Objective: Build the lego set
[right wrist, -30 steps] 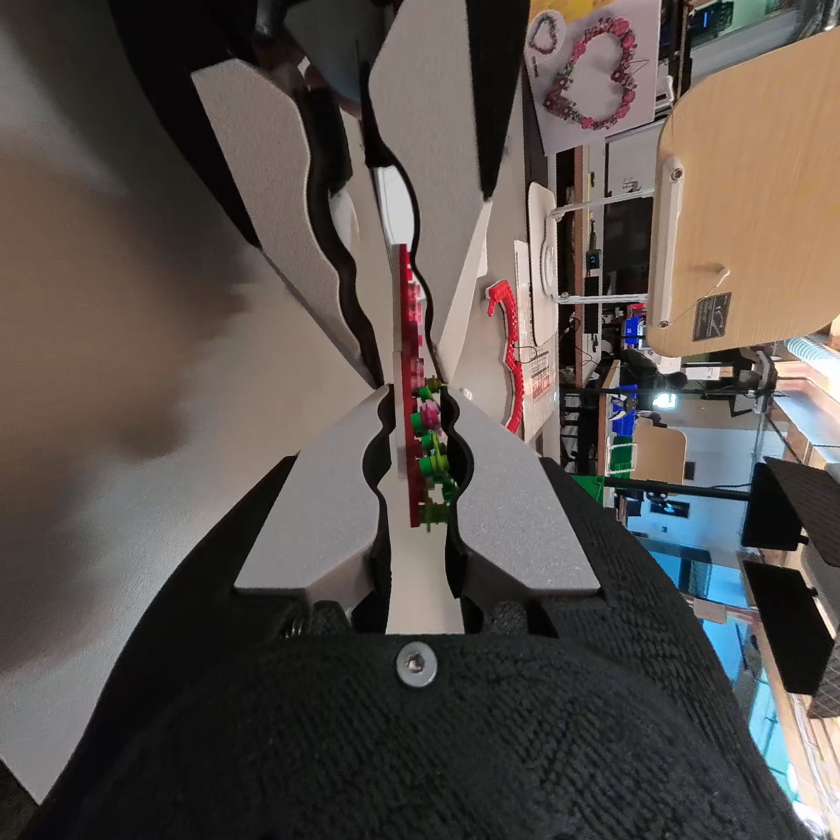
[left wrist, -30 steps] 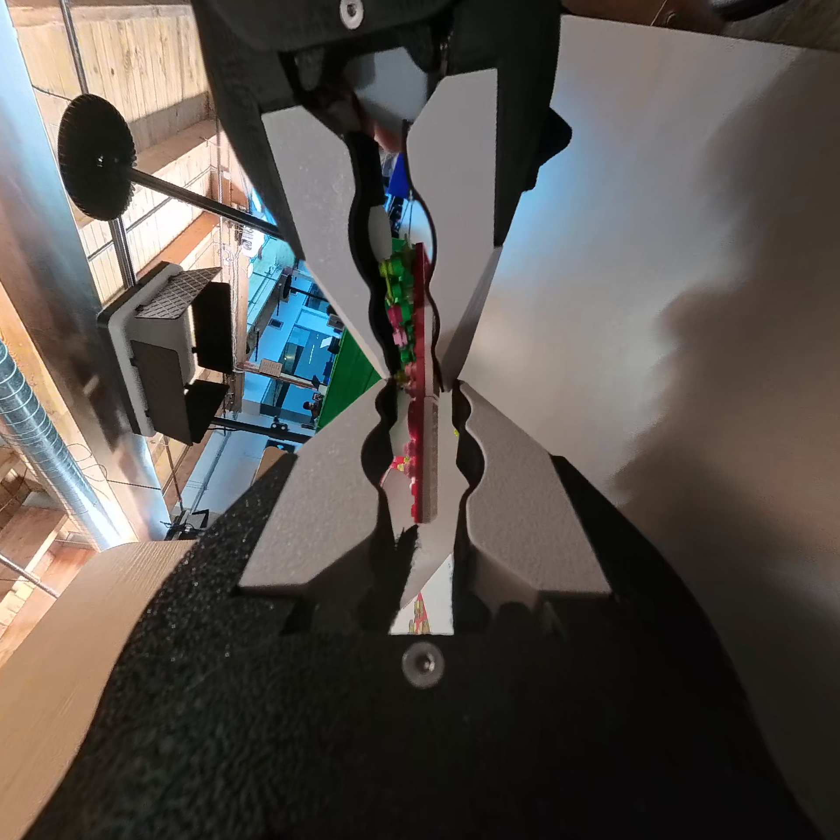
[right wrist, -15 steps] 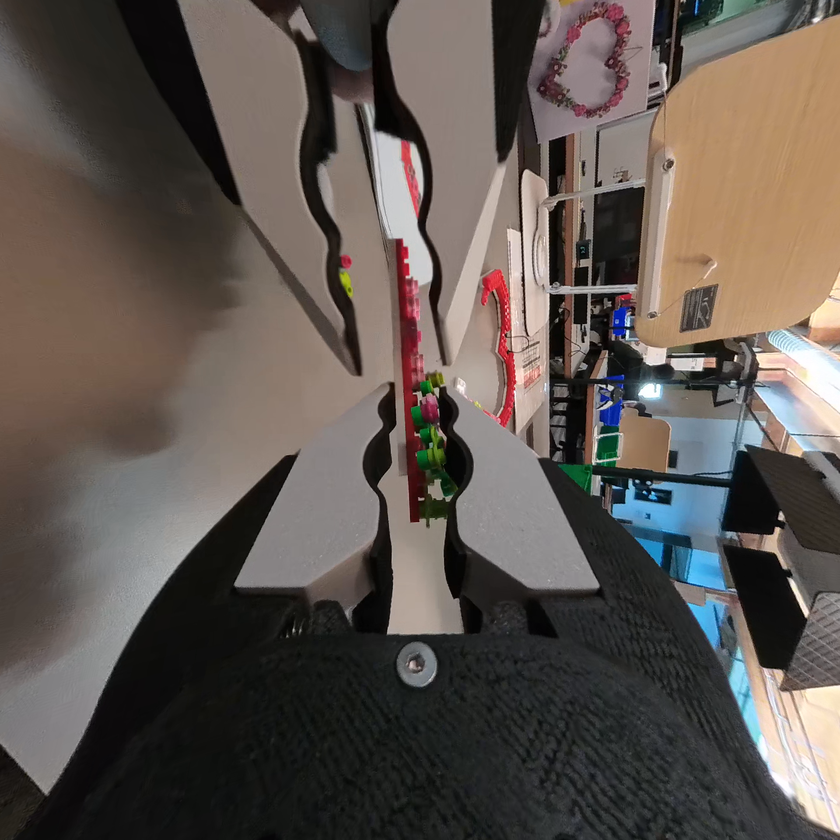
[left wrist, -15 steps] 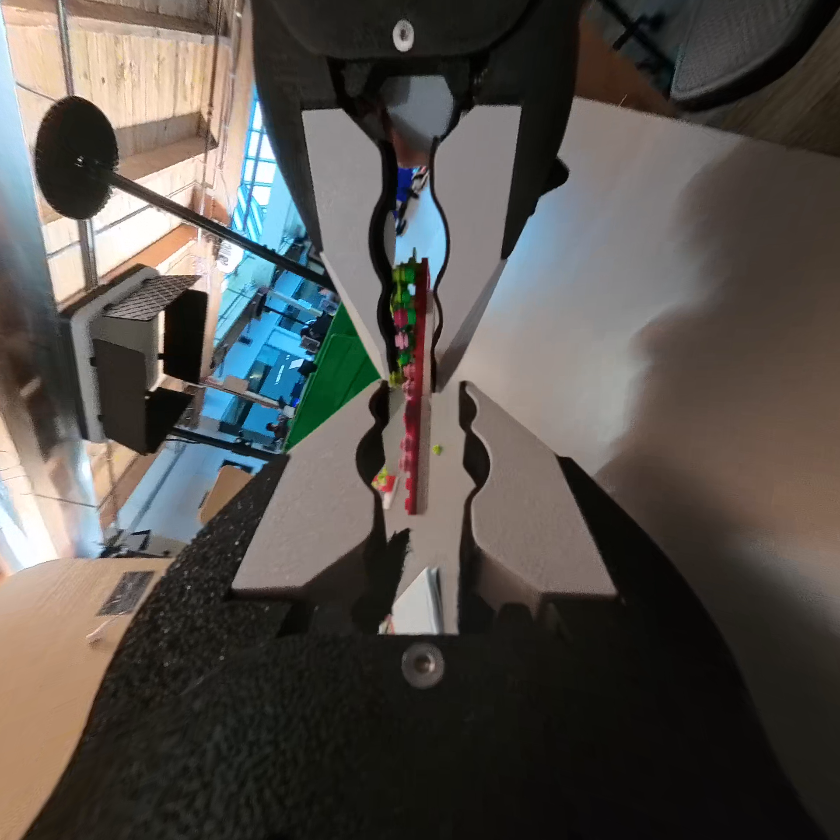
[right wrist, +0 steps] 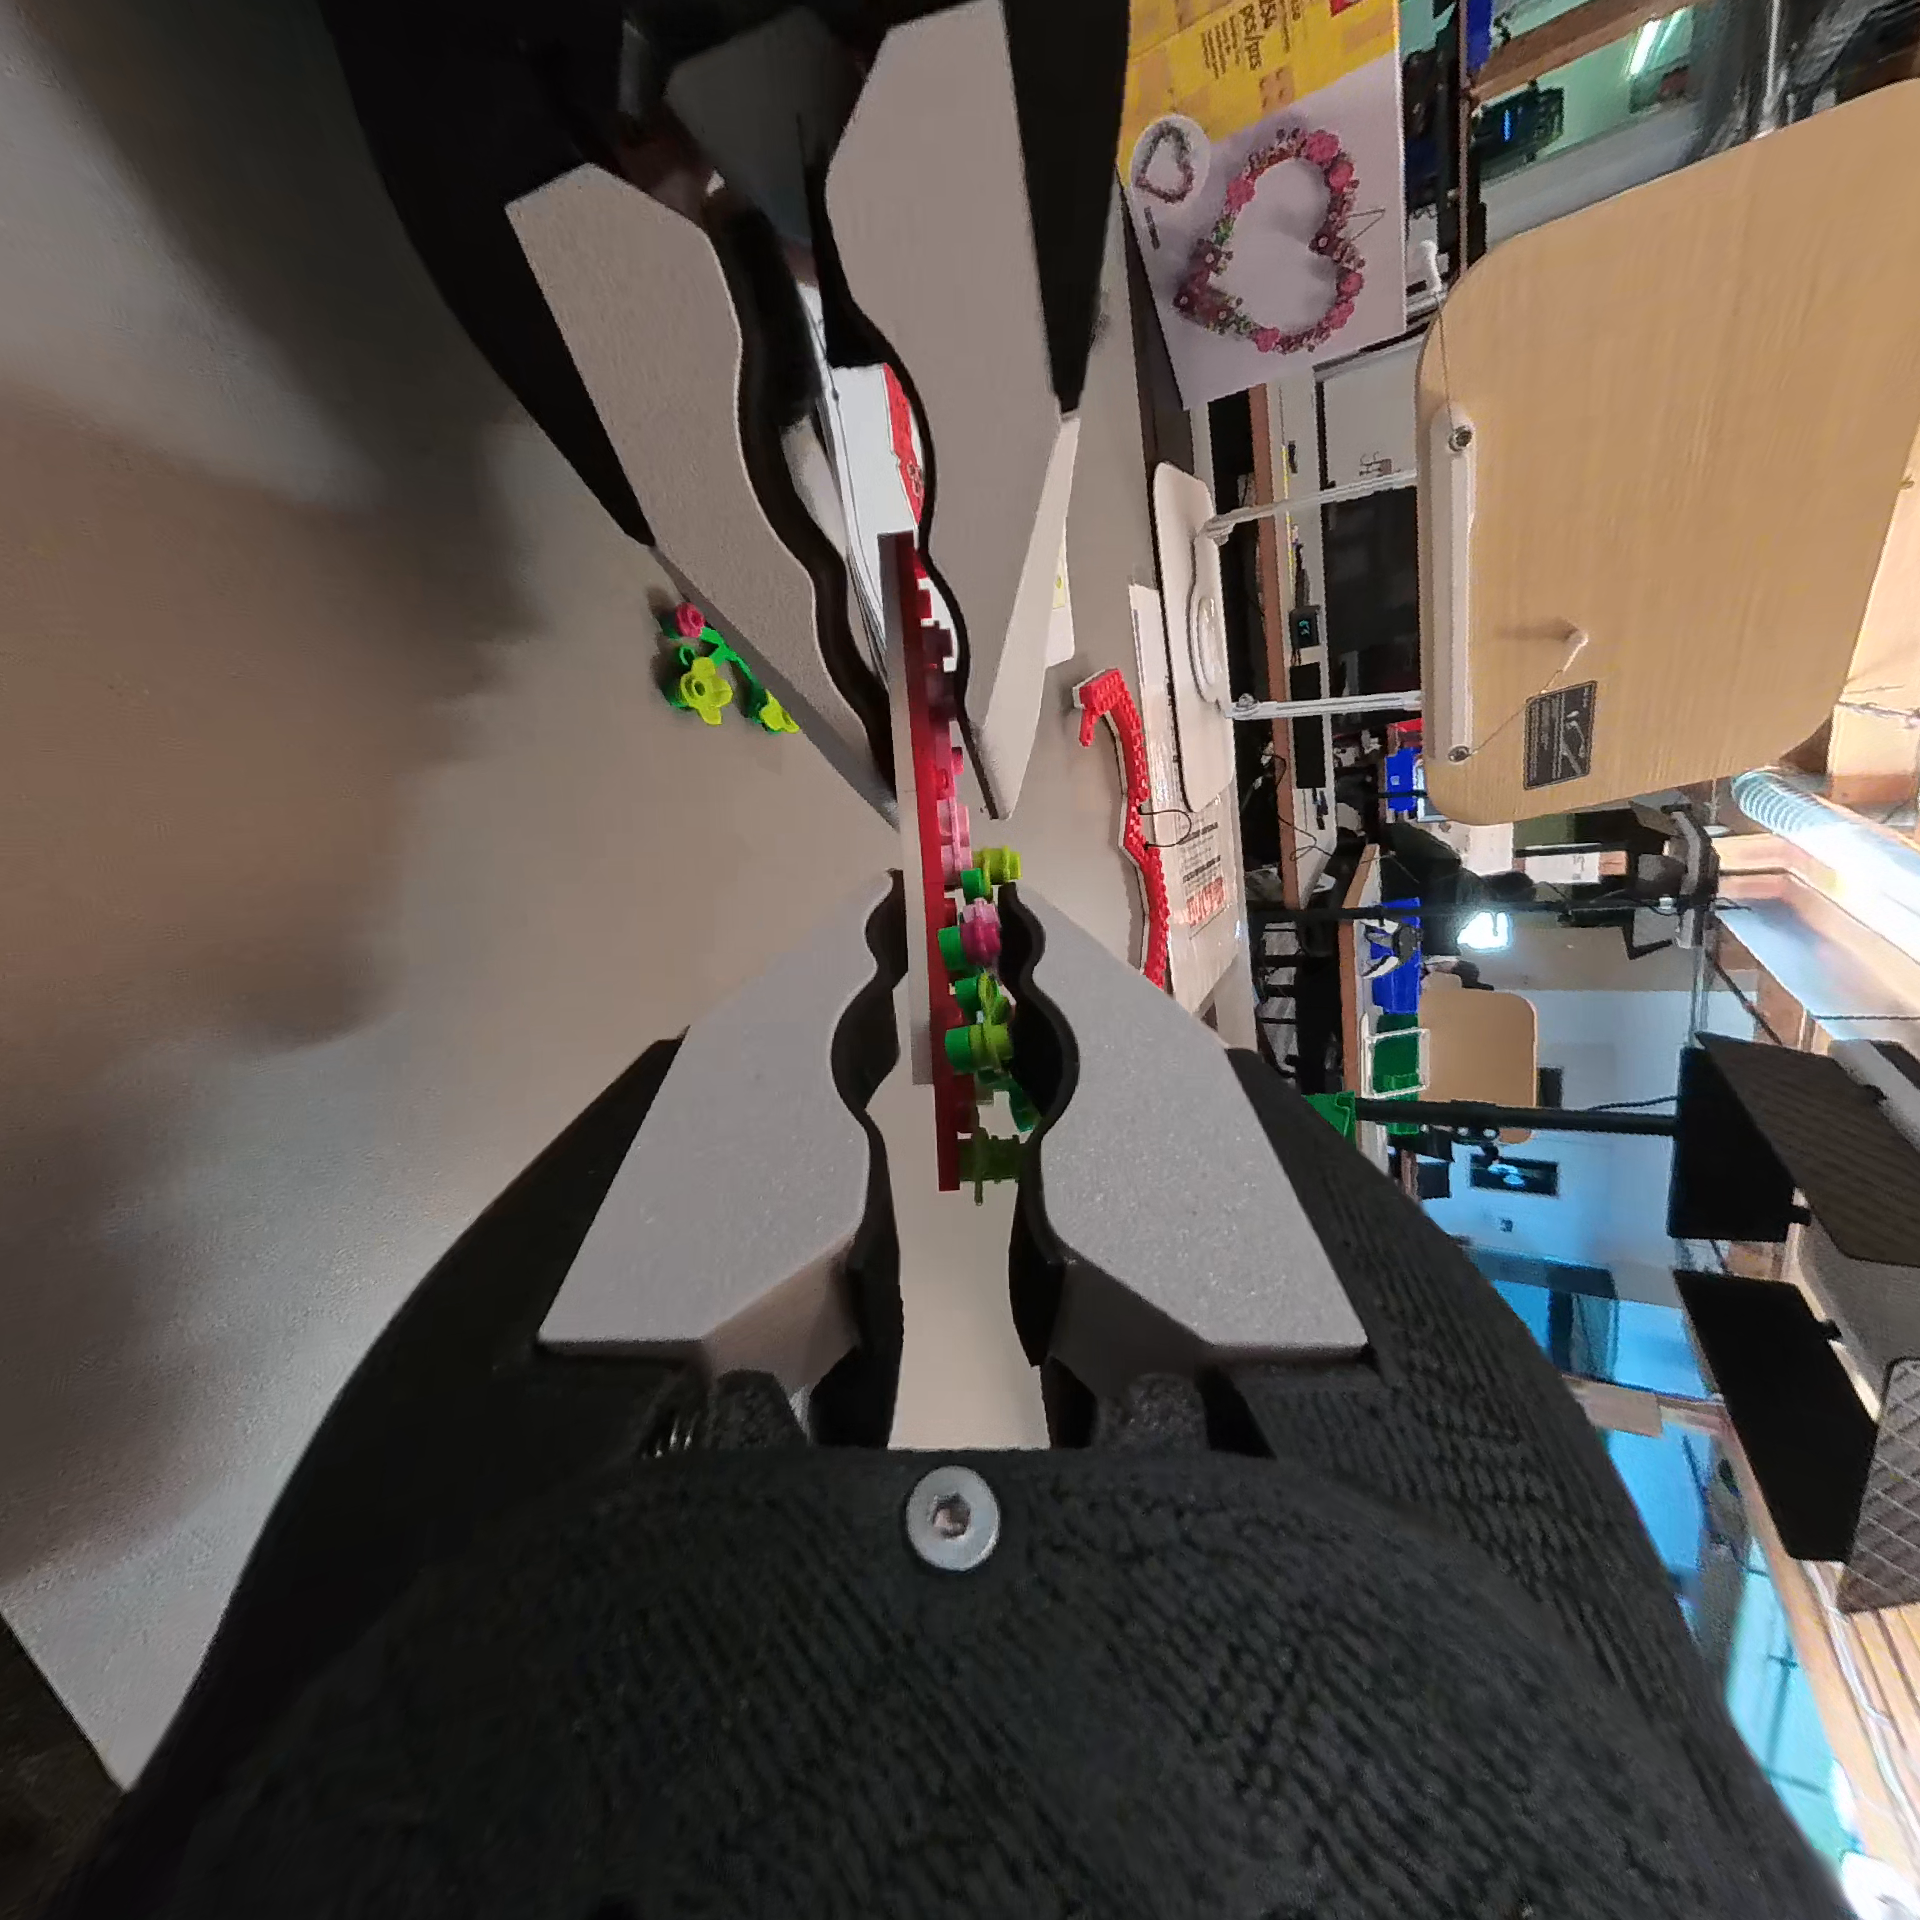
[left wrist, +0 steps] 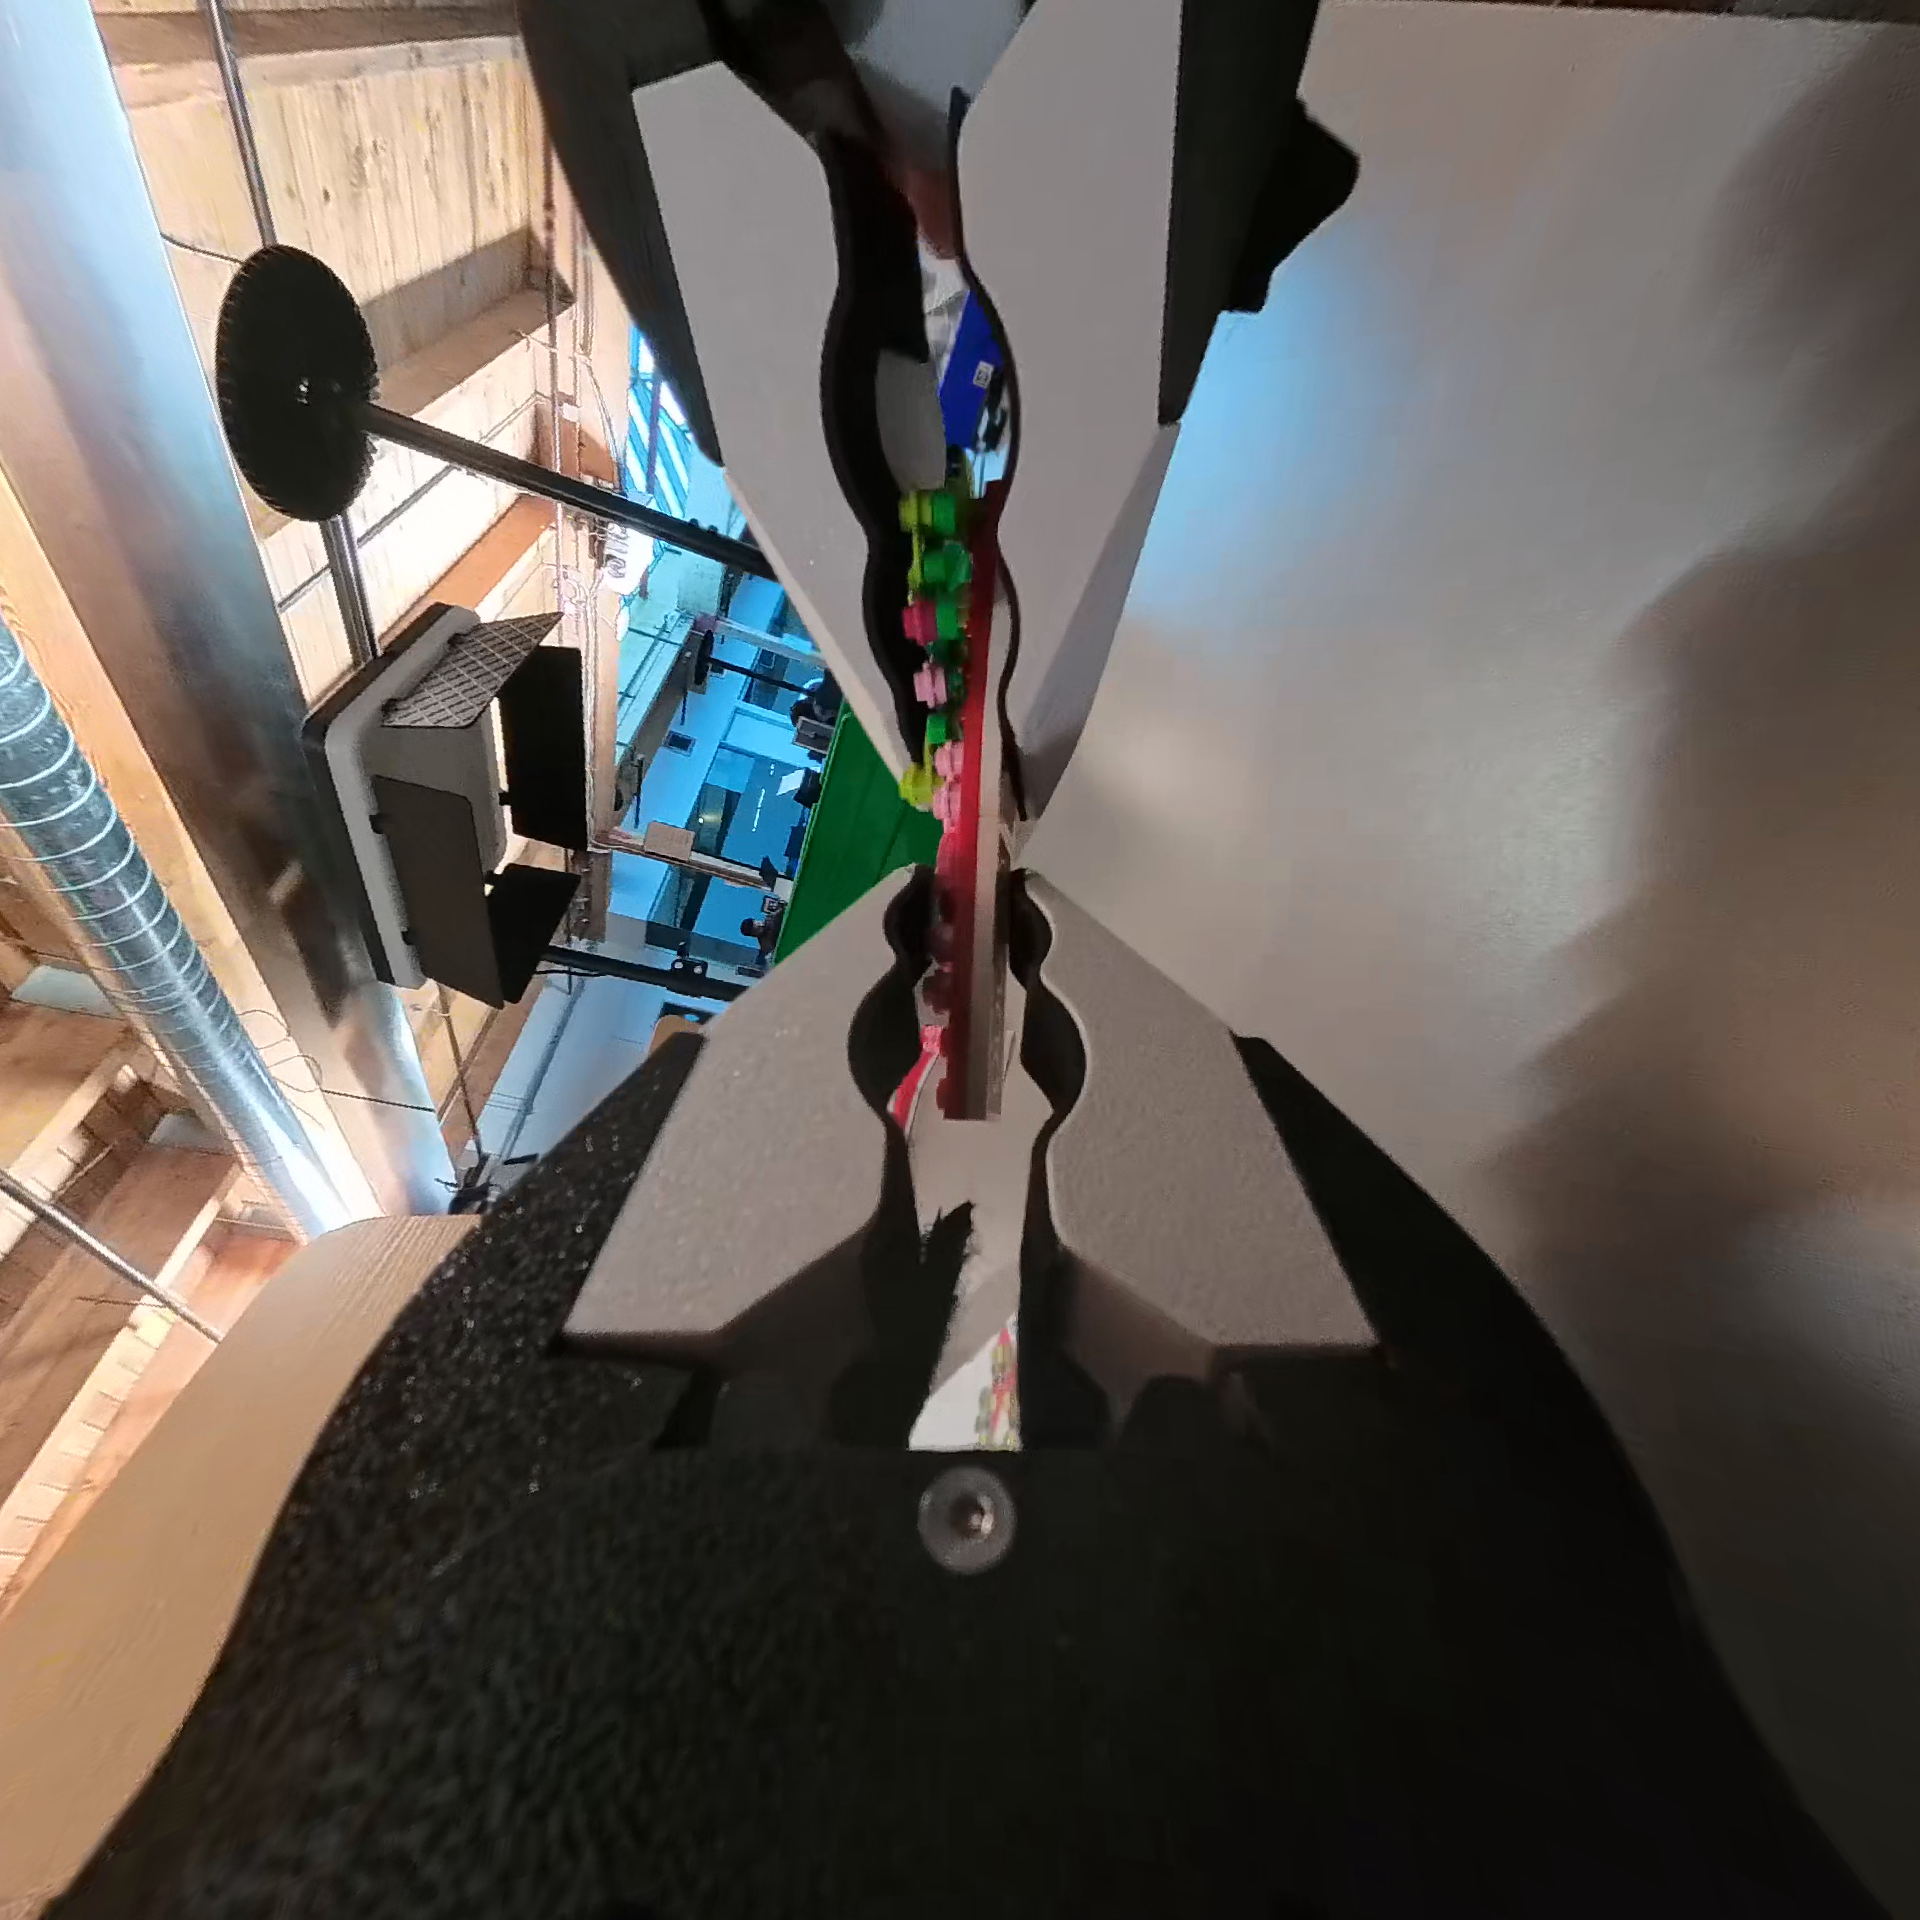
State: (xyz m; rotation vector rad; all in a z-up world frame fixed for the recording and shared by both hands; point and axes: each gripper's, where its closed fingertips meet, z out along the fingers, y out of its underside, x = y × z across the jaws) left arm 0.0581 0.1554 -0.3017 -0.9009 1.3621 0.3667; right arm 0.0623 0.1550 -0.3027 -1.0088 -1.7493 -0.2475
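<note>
left gripper [left wrist: 964, 883]: jaws closed on the near end of the red lego strip [left wrist: 975, 935], pinched edge-on at the fingertips.
right gripper [right wrist: 940, 883]: jaws clamped on the opposite end of the same strip, on the end that carries the flowers.
grippers, relation: facing each other tip to tip; each shows at the top of the other's view, fingertips nearly touching.
red lego strip: long flat plate seen on edge, held in the air between the two grippers, over the white table [right wrist: 312, 831]; studded face points toward the room side.
flowers on strip [right wrist: 982, 987]: green, lime and pink pieces in a row on the studded face, sitting inside the right gripper's notch.
loose flower cluster [right wrist: 712, 681]: pink, lime and green bits lying on the table, partly behind the far gripper's finger.
red curved lego piece [right wrist: 1138, 821]: on the table near its far edge, well apart from the held strip.
box with heart picture [right wrist: 1268, 197]: at the table's far side.
wooden chair back [right wrist: 1683, 468]: beyond the table edge.
blur: table shadows smeared; whether the left gripper's pads also touch studs is probably not decidable.
</note>
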